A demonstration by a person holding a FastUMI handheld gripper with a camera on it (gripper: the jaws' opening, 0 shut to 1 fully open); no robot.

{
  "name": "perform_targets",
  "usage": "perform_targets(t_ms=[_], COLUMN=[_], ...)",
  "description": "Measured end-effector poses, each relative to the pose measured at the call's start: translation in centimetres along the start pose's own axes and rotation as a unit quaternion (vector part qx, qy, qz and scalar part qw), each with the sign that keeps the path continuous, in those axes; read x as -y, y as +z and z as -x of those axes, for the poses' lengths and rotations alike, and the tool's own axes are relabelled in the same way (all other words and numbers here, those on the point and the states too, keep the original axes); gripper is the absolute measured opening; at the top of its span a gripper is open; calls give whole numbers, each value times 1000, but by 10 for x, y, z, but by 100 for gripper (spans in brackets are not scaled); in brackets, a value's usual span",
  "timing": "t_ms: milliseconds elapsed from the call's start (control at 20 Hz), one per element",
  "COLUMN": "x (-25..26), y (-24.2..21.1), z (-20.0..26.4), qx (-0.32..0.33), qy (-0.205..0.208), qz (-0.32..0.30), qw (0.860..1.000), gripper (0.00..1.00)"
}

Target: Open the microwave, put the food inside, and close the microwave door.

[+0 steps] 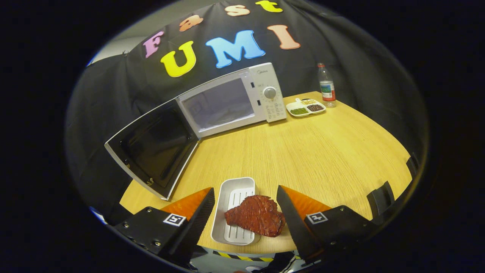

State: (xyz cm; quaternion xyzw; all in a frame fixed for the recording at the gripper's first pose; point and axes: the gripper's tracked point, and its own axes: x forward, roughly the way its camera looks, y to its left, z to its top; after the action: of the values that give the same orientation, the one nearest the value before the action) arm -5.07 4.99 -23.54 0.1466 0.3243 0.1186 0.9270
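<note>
Hovering low over the near edge of the desk (310, 151), the gripper (245, 206) points forward and slightly down toward the microwave (231, 100), its jaws spread wide and gripping nothing. Between the two fingers, close in, sits a white tray (232, 189) with a ribbed floor; a slab of reddish-brown meat (255, 220) lies across its near half and overhangs the tray's right rim onto the desk. Left finger stands apart from the tray's left wall; right finger (288, 218) is just beside the meat, and contact cannot be judged. Tray long axis runs roughly along the fingers' direction, tilted a little. Microwave stands at the far left of the desk against the black cloth wall, door (153, 148) swung fully open to the left, dark inner pane facing the gripper. Cavity (219, 106) looks pale; contents cannot be made out. Control panel with a round knob (269, 92) is on the microwave's right side. Just right of the microwave lies a small divided dish (305, 108) holding green, dark and yellowish fillings; a clear bottle (326, 86) with a label stands upright just behind it. Wood-grain desk surface between tray and microwave is bare.
</note>
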Motion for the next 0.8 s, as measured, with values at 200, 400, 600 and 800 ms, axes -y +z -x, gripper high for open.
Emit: perform_targets(t_ms=[200, 400, 600, 800], x=[19, 31, 19, 2], y=[-3, -13, -38, -36], z=[2, 4, -4, -5], qx=[-7, -15, -53, -49], qy=[-12, -19, 8, 25], qz=[-53, -77, -112, -152], qw=[999, 997, 992, 987], gripper=[99, 99, 98, 32])
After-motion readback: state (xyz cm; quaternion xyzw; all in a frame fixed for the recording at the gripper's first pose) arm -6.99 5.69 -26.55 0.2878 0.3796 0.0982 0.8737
